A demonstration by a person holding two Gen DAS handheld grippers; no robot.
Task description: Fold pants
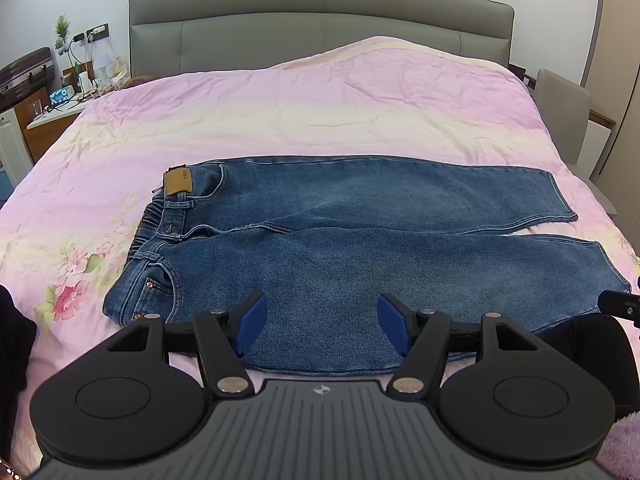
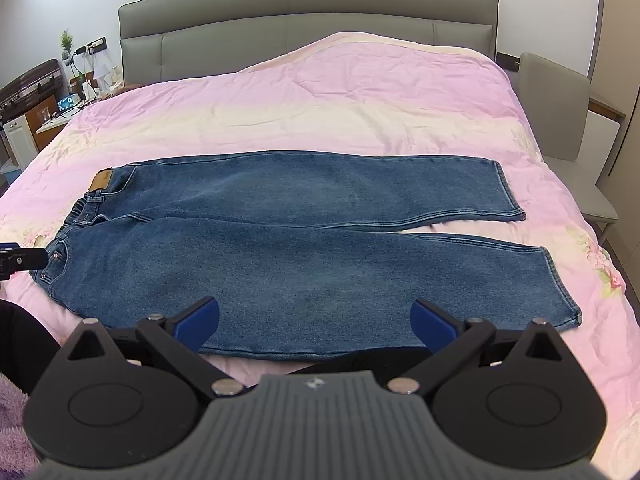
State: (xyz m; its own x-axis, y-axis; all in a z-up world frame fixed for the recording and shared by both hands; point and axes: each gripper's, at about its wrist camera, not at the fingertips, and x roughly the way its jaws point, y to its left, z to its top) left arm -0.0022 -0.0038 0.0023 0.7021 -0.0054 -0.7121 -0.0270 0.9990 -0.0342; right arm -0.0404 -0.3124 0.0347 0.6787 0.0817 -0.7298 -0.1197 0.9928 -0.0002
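Blue pads tip both grippers, and both sets of jaws stand wide apart with nothing between them. From the left wrist view, the left gripper (image 1: 322, 322) hovers above the near edge of the jeans (image 1: 360, 248), over the thigh part of the closer leg, with no clear contact between pads and cloth. From the right wrist view, the right gripper (image 2: 316, 322) hangs over the same near leg, further toward the hems, again just above the denim.

Those jeans lie flat and unfolded across the pink floral bedspread (image 1: 320, 120), waistband to the left, both legs running rightward side by side; the far leg's hem and the near leg's hem part slightly at the right end. A tan leather patch (image 1: 178, 182) shows at the waistband.

Behind the bed rises a grey padded headboard (image 1: 320, 20). To the left, a cluttered nightstand (image 1: 60, 108) holds cables and small items too tiny to name. A grey chair (image 2: 560, 112) stands at the right side of the bed.
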